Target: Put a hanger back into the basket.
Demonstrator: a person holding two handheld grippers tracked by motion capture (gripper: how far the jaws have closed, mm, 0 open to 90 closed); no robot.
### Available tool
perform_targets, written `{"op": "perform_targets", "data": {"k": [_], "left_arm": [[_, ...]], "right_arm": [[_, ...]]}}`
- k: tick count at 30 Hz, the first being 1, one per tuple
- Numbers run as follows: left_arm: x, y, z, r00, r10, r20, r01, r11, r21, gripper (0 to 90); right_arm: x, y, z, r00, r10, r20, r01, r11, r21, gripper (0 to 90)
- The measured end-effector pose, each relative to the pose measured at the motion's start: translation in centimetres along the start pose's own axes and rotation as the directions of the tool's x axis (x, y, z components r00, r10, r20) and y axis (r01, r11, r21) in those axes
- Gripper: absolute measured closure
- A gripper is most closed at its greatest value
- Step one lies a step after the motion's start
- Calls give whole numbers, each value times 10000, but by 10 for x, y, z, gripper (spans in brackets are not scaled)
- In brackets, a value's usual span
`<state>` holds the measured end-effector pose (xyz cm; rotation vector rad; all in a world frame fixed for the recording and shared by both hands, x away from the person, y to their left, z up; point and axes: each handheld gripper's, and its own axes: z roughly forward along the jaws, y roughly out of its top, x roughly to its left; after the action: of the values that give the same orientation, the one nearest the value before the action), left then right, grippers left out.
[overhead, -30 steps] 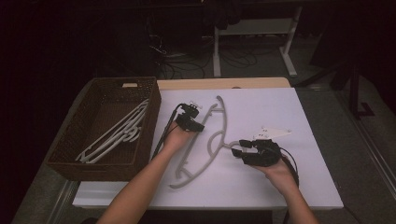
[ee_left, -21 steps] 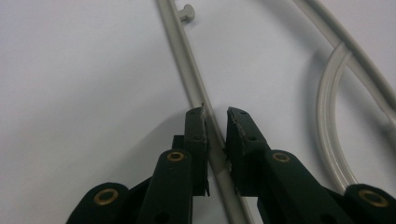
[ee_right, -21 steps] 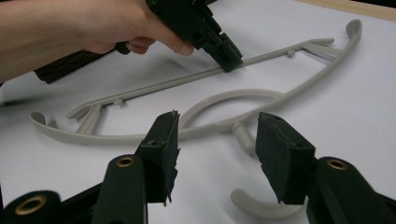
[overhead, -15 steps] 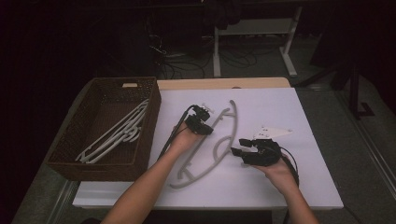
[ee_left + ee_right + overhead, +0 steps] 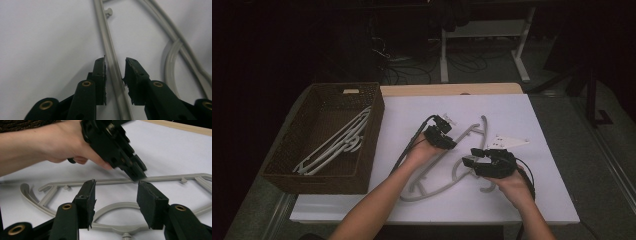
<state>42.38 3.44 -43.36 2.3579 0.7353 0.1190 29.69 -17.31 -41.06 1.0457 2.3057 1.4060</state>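
High view: a white table carries a brown wicker basket at its left edge, with pale hangers lying inside it. To the right of the basket, near the middle of the table, a grey plastic hanger lies flat. Two bare forearms reach in from the bottom edge. The left gripper sits over the hanger's straight bar, pointing away and to the right. The right gripper rests low at the hanger's curved side, pointing left towards the other hand.

In the left gripper view, the bar runs lengthwise between the black jaws, which have just been opening (a thin gap shows on each side, so the bar is released). The hanger looks smooth and light grey, with a small peg near the top.

In the right gripper view, that gripper stands parted above the hanger's neck, clasping nothing.
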Motion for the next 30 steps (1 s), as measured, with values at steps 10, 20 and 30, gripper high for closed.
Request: {"op": "perform_targets", "data": {"k": [10,20,30], "left_arm": [[-30,-30,-53,9922,880,877,-839,9953,-492,595],[-68,-71,-65,9774,1588,1397,-1547,9871,-402,581],[-76,-95,-70,9790,1680,1158,-1635,9854,-471,511]], "right_arm": [[-4,0,-3,9997,66,218,-66,10000,-11,480],[-9,-2,-5,9989,104,447,-107,9999,59,480],[-33,20,10,9967,-139,799,58,9950,997,699]]}}
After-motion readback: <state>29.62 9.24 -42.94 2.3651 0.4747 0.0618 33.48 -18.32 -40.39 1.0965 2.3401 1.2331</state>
